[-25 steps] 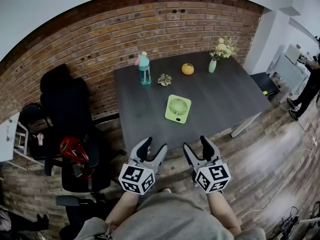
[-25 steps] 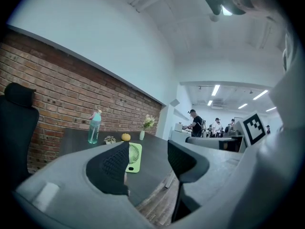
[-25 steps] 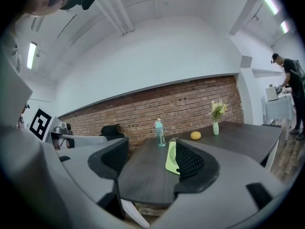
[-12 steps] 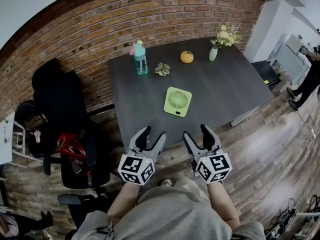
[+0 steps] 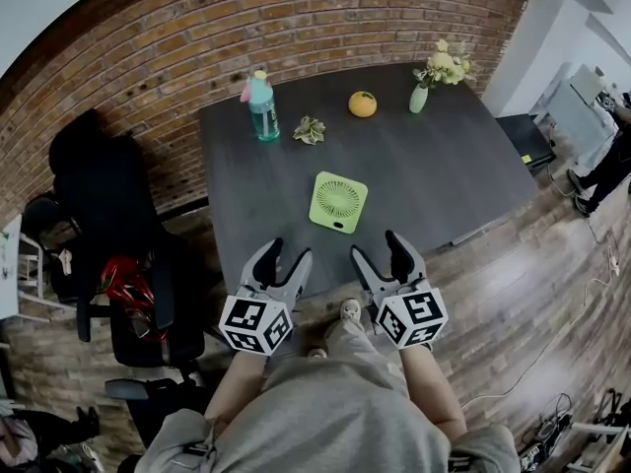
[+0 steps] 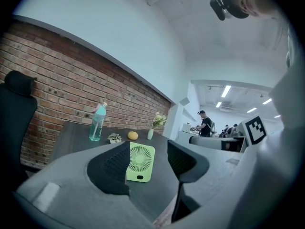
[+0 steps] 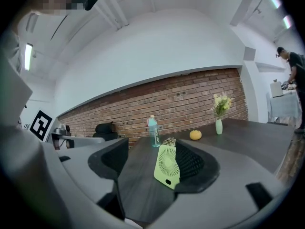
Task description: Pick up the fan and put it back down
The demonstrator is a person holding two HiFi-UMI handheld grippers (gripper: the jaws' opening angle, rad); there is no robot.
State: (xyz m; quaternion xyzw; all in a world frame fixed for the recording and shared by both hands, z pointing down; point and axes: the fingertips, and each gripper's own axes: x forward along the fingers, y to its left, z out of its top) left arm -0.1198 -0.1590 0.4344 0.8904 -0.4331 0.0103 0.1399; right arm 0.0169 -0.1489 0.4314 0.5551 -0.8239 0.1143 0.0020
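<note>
A flat light-green square fan [image 5: 339, 202] lies face up on the dark table [image 5: 434, 175], close to its near edge. It shows beyond the jaws in the left gripper view [image 6: 140, 163] and in the right gripper view [image 7: 167, 166]. My left gripper [image 5: 282, 268] and right gripper [image 5: 380, 259] hang side by side just short of the table's near edge, both open and empty. Neither touches the fan.
At the table's far side stand a teal bottle [image 5: 261, 106], a small dried plant [image 5: 309, 129], an orange fruit [image 5: 363, 104] and a vase of flowers [image 5: 422, 92]. A black chair [image 5: 99, 180] and red object [image 5: 118, 276] stand left. A person [image 5: 616, 151] is at far right.
The view has drawn closer to the table. The fan now lies nearer to both grippers, which stay open and side by side.
</note>
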